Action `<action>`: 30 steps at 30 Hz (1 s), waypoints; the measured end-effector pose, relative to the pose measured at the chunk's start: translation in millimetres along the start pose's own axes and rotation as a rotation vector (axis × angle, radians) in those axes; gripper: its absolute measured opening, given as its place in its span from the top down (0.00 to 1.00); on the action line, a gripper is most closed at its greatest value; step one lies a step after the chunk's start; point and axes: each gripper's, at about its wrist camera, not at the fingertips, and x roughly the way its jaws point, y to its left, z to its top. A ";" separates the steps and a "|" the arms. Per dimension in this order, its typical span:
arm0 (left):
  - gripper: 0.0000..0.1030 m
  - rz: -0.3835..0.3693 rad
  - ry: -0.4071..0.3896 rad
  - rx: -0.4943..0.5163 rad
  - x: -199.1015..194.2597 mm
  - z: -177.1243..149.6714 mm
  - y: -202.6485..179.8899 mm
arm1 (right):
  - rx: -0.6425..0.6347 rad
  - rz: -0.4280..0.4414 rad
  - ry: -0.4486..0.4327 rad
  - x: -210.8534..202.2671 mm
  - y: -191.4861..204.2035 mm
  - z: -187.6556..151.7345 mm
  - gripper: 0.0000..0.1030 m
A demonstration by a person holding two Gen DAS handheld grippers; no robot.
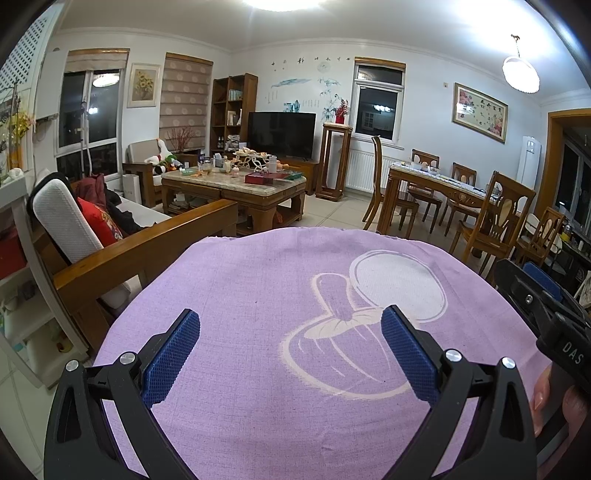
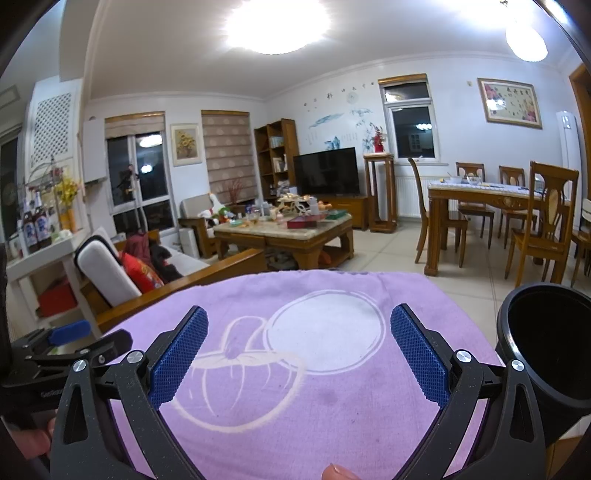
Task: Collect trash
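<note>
bright indoor | blown-out ceiling lamp (image 2: 277,22) glare | windows (image 1: 88,110) dark | strong fisheye bending, black corners | sharp focus

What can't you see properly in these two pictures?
- Trash: none can be picked out on the purple cloth in either wrist view.
- Coffee table: its items are too small to name in both views.
- Black bin: right view; inside too dark, cut by the edge.
- Under the cloth: hidden.
- Left gripper and right gripper: open, empty.

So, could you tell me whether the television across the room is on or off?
Off, it appears: the television screen is plain black in both views, with no picture showing.
</note>
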 end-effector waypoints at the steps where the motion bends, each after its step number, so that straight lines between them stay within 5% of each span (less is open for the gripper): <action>1: 0.05 -0.001 0.000 0.000 -0.2 -0.4 -0.1 | 0.000 0.000 0.000 0.0 0.0 -0.1 0.05; 30: 0.05 0.001 0.000 0.002 0.2 -1.9 -1.3 | 0.002 0.000 0.000 0.2 0.8 -1.3 0.05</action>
